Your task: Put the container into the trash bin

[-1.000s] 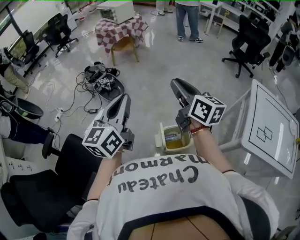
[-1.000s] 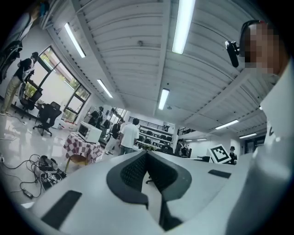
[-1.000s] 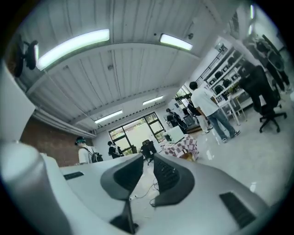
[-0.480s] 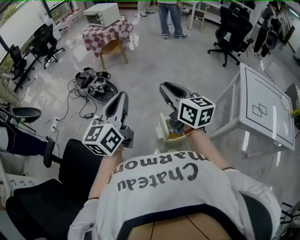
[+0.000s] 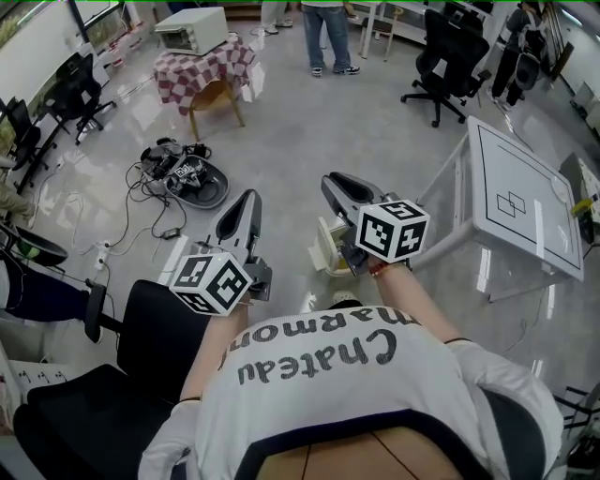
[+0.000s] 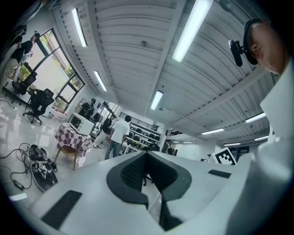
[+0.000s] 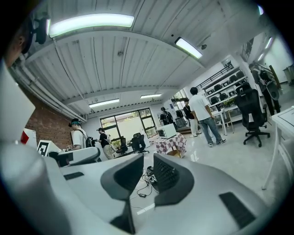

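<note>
In the head view a small white open-topped bin (image 5: 325, 247) stands on the floor. My right hand and its marker cube cover most of it, and its inside does not show. My right gripper (image 5: 331, 181) points level out over the floor above the bin. In the right gripper view (image 7: 148, 161) its jaws stand a little apart and only floor and cables show between them. My left gripper (image 5: 248, 198) is held level to the left of the bin. Seen in its own view (image 6: 147, 154), its tips meet with nothing held. No loose container is in sight.
A white table (image 5: 525, 192) stands at the right. A black office chair (image 5: 159, 323) is at the lower left. Cables and a dark device (image 5: 187, 174) lie on the floor ahead. Further off are a checkered-cloth table (image 5: 202, 64), more office chairs (image 5: 441, 61) and standing people (image 5: 324, 28).
Both grippers have been carried across the floor and the whole view has shifted. The white bin, open to view with yellowish contents a second ago, now lies mostly under my right hand.
</note>
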Demonstrator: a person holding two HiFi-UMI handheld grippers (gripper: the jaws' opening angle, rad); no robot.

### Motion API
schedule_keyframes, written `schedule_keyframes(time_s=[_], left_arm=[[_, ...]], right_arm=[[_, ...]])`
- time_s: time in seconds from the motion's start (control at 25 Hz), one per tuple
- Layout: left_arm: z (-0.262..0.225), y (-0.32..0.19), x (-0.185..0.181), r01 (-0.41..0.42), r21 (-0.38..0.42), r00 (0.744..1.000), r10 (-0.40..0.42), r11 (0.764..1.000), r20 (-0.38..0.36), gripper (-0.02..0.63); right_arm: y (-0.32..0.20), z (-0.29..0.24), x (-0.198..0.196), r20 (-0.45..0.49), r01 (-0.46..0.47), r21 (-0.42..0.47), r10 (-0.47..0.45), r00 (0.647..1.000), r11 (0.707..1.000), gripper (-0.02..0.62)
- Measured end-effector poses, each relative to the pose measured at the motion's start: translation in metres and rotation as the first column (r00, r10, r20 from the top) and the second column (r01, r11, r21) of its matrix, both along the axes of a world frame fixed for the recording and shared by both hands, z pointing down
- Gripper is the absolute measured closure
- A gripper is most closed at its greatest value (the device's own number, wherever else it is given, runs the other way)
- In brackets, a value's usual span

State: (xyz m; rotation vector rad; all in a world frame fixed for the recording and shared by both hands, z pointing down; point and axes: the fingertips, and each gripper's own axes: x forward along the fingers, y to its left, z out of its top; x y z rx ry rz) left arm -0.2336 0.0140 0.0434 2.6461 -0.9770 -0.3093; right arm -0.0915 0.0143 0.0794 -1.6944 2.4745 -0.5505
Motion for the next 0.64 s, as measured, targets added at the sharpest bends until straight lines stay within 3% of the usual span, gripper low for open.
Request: schedule_keyframes(time_s=[0.64], left_arm=[[0.010,0.011,-0.010,-0.031,-0.032,1.000,0.031,0.999,0.004,0.583]], right_arm=[[0.016,0.009,-0.007,-0.017,-0.035,-0.041,0.034,0.999,0.999,0.517]])
